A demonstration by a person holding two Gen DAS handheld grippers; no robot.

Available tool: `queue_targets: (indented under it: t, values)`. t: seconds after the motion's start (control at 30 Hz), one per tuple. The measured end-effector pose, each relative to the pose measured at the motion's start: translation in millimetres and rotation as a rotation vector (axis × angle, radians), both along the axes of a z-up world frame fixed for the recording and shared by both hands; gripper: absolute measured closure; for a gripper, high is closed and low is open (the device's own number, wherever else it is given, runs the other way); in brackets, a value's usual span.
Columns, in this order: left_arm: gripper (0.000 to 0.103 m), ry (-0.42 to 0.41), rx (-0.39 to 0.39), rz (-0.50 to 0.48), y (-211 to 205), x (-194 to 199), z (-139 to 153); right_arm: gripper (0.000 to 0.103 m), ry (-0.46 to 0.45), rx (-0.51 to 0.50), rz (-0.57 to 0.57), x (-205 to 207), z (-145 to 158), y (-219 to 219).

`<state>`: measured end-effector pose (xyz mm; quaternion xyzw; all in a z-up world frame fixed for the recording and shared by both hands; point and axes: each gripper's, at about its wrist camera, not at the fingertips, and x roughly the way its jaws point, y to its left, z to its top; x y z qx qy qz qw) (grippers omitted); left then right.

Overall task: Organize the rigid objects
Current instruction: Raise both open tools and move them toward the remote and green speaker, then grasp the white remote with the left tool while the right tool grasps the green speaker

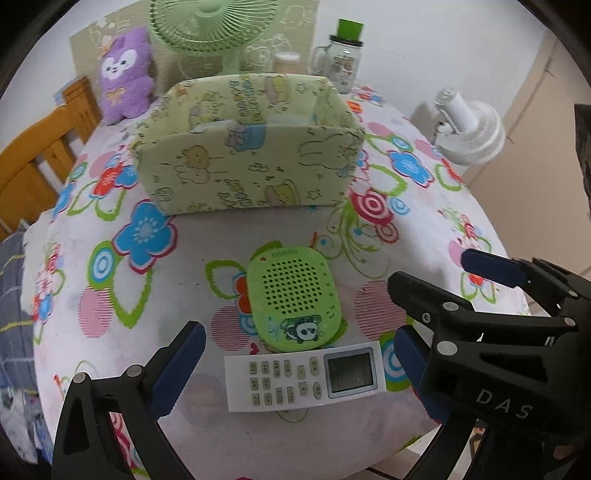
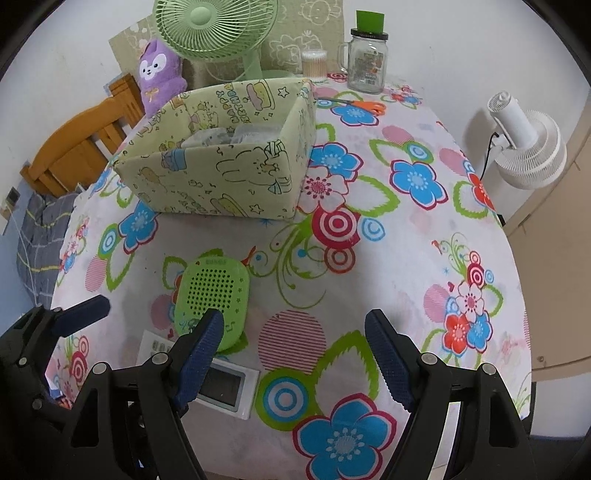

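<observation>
A white remote lies near the table's front edge, with a green speaker just behind it. My left gripper hangs open above them, one finger off each end of the remote and neither touching it. Further back stands an open green patterned box with a few items inside. My right gripper is open over bare floral cloth, to the right of the speaker. Its left finger hides part of the remote. The box sits beyond.
Behind the box stand a purple plush, a green fan, a cotton swab jar and a glass jar with a green lid. Orange scissors lie nearby. A white fan and a wooden chair flank the table.
</observation>
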<state>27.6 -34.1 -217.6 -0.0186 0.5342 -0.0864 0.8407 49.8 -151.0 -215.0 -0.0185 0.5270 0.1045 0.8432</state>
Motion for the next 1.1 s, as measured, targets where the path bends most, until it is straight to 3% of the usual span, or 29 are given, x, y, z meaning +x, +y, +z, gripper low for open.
queue_targets:
  t: [0.27,0.77,1.1]
  values:
    - [0.0,-0.014,0.047,-0.143,-2,-5,-15,0.022,0.027,0.016,-0.039,-11,-19,-1]
    - [0.0,-0.002,0.045,-0.364,-11,-13,-38,0.022,0.073,-0.009,-0.091,-27,-49,2]
    - [0.004,0.03,0.039,-0.384,-10,-7,-53,0.022,0.081,-0.016,-0.141,-25,-54,8]
